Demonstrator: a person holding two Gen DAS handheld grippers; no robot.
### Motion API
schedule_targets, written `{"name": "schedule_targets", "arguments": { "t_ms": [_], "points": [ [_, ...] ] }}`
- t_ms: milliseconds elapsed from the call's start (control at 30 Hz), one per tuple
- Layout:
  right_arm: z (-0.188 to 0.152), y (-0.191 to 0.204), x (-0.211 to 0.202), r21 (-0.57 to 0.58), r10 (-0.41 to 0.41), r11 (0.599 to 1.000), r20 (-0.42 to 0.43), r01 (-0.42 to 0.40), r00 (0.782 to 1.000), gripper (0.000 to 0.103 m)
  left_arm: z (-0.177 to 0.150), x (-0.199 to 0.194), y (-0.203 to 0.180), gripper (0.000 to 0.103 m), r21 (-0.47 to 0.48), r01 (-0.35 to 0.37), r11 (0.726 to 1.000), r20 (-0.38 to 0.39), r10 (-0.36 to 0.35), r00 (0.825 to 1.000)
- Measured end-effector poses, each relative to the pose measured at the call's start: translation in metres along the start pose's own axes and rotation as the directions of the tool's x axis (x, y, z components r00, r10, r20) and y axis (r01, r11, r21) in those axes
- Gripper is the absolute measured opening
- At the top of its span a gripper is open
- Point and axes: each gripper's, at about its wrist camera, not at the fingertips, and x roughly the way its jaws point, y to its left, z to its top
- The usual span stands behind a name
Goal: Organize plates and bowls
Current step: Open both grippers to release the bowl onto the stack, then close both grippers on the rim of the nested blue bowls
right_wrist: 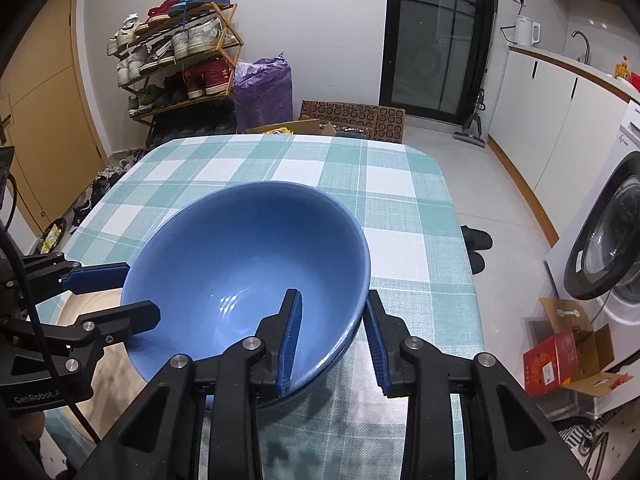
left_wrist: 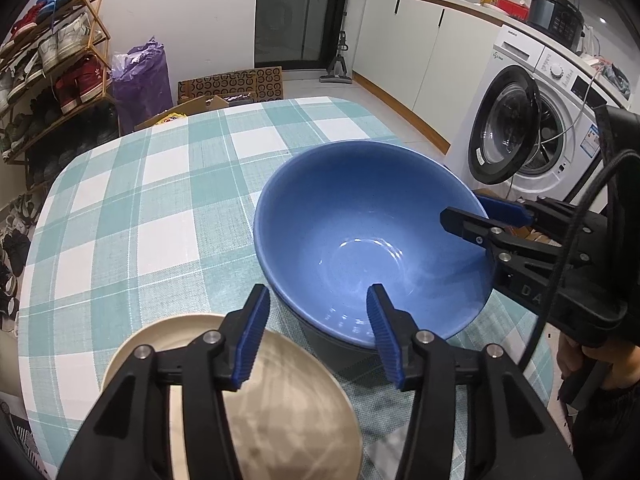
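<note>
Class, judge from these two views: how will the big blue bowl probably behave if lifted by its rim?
The blue bowl looks glazed, with glints inside, so its rim may be slippery. It looks like rigid ceramic: probably heavy and breakable. It sits tilted in a darker bowl, so it may rock.

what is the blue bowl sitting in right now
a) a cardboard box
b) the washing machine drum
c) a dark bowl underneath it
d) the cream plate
c: the blue bowl is nested in a dark bowl whose wall shows under its rim; the cream plate lies beside them on the table.
</note>
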Motion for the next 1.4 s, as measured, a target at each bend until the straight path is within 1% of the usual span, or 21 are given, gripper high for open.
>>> {"name": "schedule_targets", "arguments": {
  "t_ms": [67,133,200,300,367,400,433,467,500,533,600,633,700,767,867,1100,1233,1400],
  "points": [
    [-0.001,-0.001,-0.002,0.0,0.01,1.0,0.003,-0.01,1.0,0.042,0.0,0.0,0.001,0.055,-0.003,0.003,1.0,0.001,-0.003,1.0],
    [-0.001,-0.002,-0.005,-0.003,0.018,1.0,0.01,-0.018,1.0,0.047,0.0,-0.001,0.001,0.06,-0.004,0.005,1.0,0.006,-0.005,1.0],
    [-0.001,-0.002,-0.007,-0.006,0.019,1.0,0.012,-0.019,1.0,0.049,0.0,-0.002,0.002,0.06,-0.004,0.005,1.0,0.012,-0.005,1.0],
    [-0.001,-0.004,-0.01,-0.002,0.031,1.0,0.015,-0.031,0.999,0.059,0.0,-0.005,0.003,0.063,-0.003,0.007,1.0,0.021,-0.007,1.0],
    [-0.001,-0.005,-0.012,0.001,0.036,0.999,0.02,-0.036,0.999,0.067,0.001,-0.005,0.005,0.071,-0.005,0.006,1.0,0.025,-0.006,1.0],
    [-0.002,-0.005,-0.013,0.003,0.04,0.999,0.021,-0.04,0.999,0.069,0.001,-0.006,0.007,0.077,-0.011,0.005,1.0,0.031,-0.005,1.0],
    [-0.002,-0.006,-0.014,0.005,0.044,0.999,0.024,-0.044,0.999,0.075,0.001,-0.007,0.008,0.079,-0.016,0.005,1.0,0.037,-0.004,0.999],
    [-0.002,-0.007,-0.014,0.008,0.046,0.999,0.026,-0.046,0.999,0.079,0.001,-0.008,0.009,0.079,-0.02,0.007,1.0,0.04,-0.006,0.999],
    [-0.003,-0.007,-0.015,0.01,0.046,0.999,0.028,-0.046,0.999,0.081,0.002,-0.008,0.01,0.082,-0.022,0.01,1.0,0.041,-0.01,0.999],
    [-0.003,-0.008,-0.015,0.012,0.046,0.999,0.029,-0.046,0.999,0.082,0.002,-0.008,0.011,0.087,-0.024,0.014,1.0,0.042,-0.013,0.999],
    [-0.003,-0.01,-0.016,0.016,0.048,0.999,0.03,-0.048,0.998,0.083,0.002,-0.008,0.015,0.095,-0.031,0.012,0.999,0.048,-0.011,0.999],
    [-0.003,-0.011,-0.017,0.021,0.049,0.999,0.031,-0.05,0.998,0.086,0.002,-0.009,0.016,0.098,-0.034,0.013,0.999,0.052,-0.011,0.999],
    [-0.004,-0.013,-0.017,0.028,0.052,0.998,0.034,-0.052,0.998,0.09,0.003,-0.009,0.019,0.1,-0.042,0.018,0.999,0.058,-0.016,0.998],
    [-0.005,-0.014,-0.018,0.037,0.057,0.998,0.035,-0.059,0.998,0.097,0.003,-0.009,0.023,0.103,-0.051,0.03,0.998,0.067,-0.026,0.997],
    [-0.007,-0.018,-0.017,0.058,0.072,0.996,0.037,-0.074,0.997,0.099,0.004,-0.009,0.028,0.103,-0.066,0.036,0.997,0.083,-0.031,0.996],
    [-0.011,-0.025,-0.012,0.097,0.1,0.99,0.034,-0.102,0.994,0.101,0.004,-0.004,0.038,0.103,-0.105,0.048,0.993,0.078,-0.04,0.996],
    [-0.012,-0.027,-0.008,0.109,0.113,0.987,0.034,-0.116,0.993,0.101,0.005,-0.002,0.042,0.103,-0.133,0.045,0.99,0.089,-0.034,0.995],
    [-0.015,-0.03,-0.001,0.129,0.135,0.982,0.026,-0.137,0.991,0.101,0.007,0.006,0.045,0.103,-0.147,0.036,0.988,0.08,-0.024,0.996]
  ]
}}
